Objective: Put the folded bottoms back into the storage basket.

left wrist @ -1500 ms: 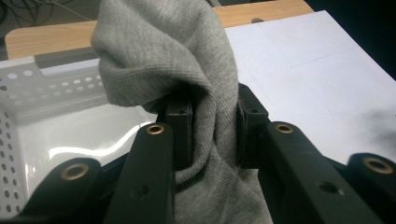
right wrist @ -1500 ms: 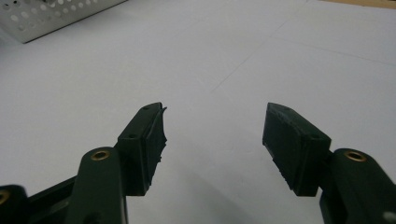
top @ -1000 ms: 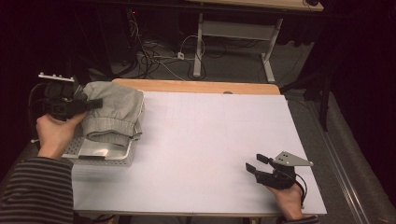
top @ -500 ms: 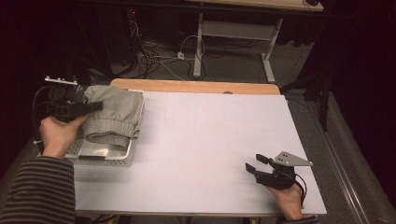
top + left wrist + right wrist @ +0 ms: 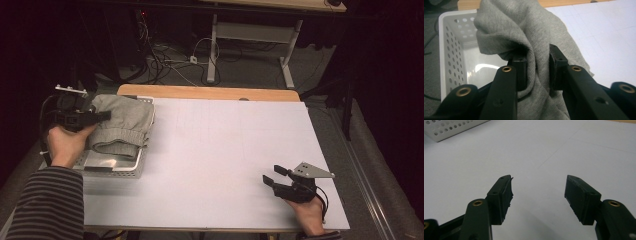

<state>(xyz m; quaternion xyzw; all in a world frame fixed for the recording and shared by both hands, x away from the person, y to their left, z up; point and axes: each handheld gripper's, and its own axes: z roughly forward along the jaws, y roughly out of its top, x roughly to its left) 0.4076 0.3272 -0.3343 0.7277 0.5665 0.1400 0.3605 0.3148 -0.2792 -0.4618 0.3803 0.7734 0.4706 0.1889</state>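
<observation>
Left hand-held gripper (image 5: 102, 116) is clamped on cloth (image 5: 534, 57), held level; right hand-held gripper (image 5: 274, 176) is held low, jaws apart.

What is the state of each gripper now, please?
Left gripper: closed on the grey sweatshirt, over the white basket.
Right gripper: open, holding nothing, above the white table.

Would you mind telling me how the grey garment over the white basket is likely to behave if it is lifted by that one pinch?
The grey garment will probably hang floppy: it bunches into soft folds where the left gripper pinches it. It looks fairly thick, with a ribbed band, so the free part would likely sag and drag over the white basket. The knit seems unlikely to slip.
</observation>
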